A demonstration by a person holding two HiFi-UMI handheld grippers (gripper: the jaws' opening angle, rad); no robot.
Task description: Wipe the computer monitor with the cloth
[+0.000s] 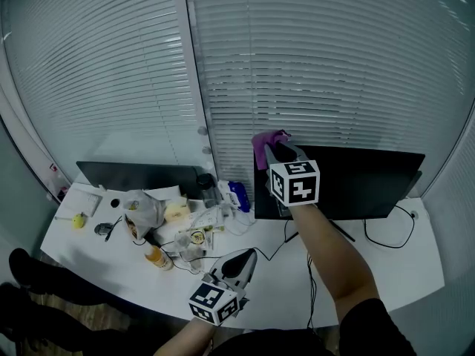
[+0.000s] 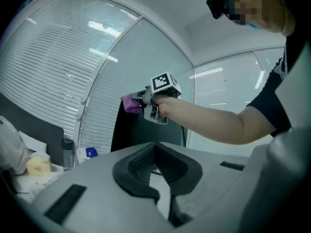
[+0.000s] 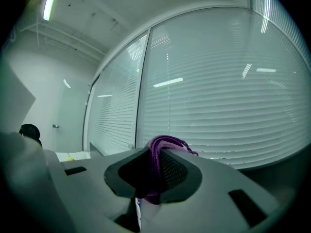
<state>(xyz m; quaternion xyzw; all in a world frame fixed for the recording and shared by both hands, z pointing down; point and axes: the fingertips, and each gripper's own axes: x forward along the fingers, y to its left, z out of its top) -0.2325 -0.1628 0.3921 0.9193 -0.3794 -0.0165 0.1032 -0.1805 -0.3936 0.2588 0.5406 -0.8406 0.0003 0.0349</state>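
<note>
A black computer monitor [image 1: 360, 184] stands at the right of the white desk [image 1: 393, 273]. My right gripper [image 1: 276, 151] is raised at the monitor's top left corner, shut on a purple cloth [image 1: 269, 139]. In the right gripper view the bunched cloth [image 3: 163, 142] sticks out from between the shut jaws of the right gripper [image 3: 155, 161], with window blinds behind it. My left gripper [image 1: 239, 265] hangs low over the desk's front edge, shut and holding nothing. The left gripper view, taken over the left gripper [image 2: 156, 154], shows the cloth [image 2: 130, 103] against the monitor [image 2: 141, 132].
A second dark monitor [image 1: 137, 176] stands at the left. Between the two monitors lie a plastic bag [image 1: 145, 210], a bottle [image 1: 208, 190], a blue-and-white pack [image 1: 237, 196] and small clutter. Cables [image 1: 382, 237] run from the right monitor. Closed blinds [image 1: 319, 65] fill the wall behind.
</note>
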